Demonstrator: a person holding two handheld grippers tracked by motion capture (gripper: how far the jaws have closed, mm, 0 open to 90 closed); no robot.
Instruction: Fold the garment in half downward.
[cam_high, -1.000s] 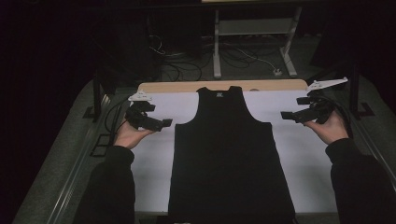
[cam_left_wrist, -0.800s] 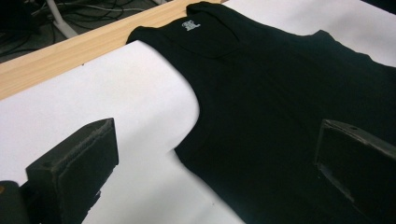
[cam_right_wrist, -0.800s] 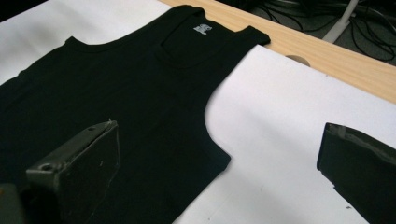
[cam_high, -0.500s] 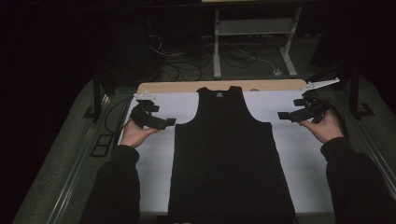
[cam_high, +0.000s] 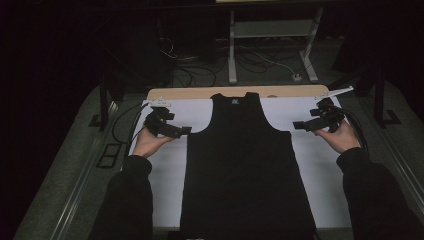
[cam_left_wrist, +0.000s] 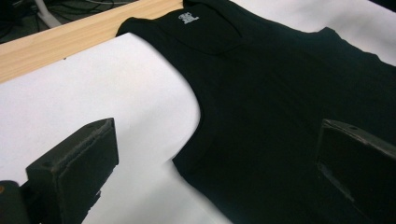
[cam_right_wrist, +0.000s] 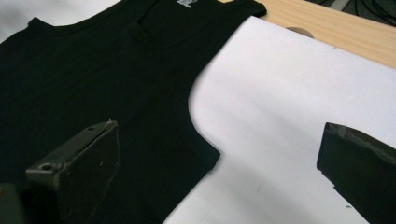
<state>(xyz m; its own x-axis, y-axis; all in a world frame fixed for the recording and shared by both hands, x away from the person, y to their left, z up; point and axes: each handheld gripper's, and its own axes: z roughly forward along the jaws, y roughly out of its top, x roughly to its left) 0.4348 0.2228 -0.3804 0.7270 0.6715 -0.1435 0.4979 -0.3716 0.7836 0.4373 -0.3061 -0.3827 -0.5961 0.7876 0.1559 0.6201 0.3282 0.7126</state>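
Garment: black sleeveless cotton tank top (cam_high: 245, 170), spread flat and face-up on the white sheet (cam_high: 165, 165) covering the pale wooden table (cam_high: 200, 93), neckline toward the far edge.
Left gripper (cam_high: 184, 131): jaws spread wide, holding nothing, above the sheet just beside the top's left armhole edge, pointing inward.
Right gripper (cam_high: 299, 125): jaws equally wide apart and empty, just beside the right armhole edge.
Relation: top lies between the two grippers.

**Both grippers edge toward the garment**

The left gripper (cam_high: 184, 131) has moved inward to the armhole edge of the flat black sleeveless cotton top (cam_high: 245, 170). The right gripper (cam_high: 298, 125) has crept slightly inward too, jaws spread.
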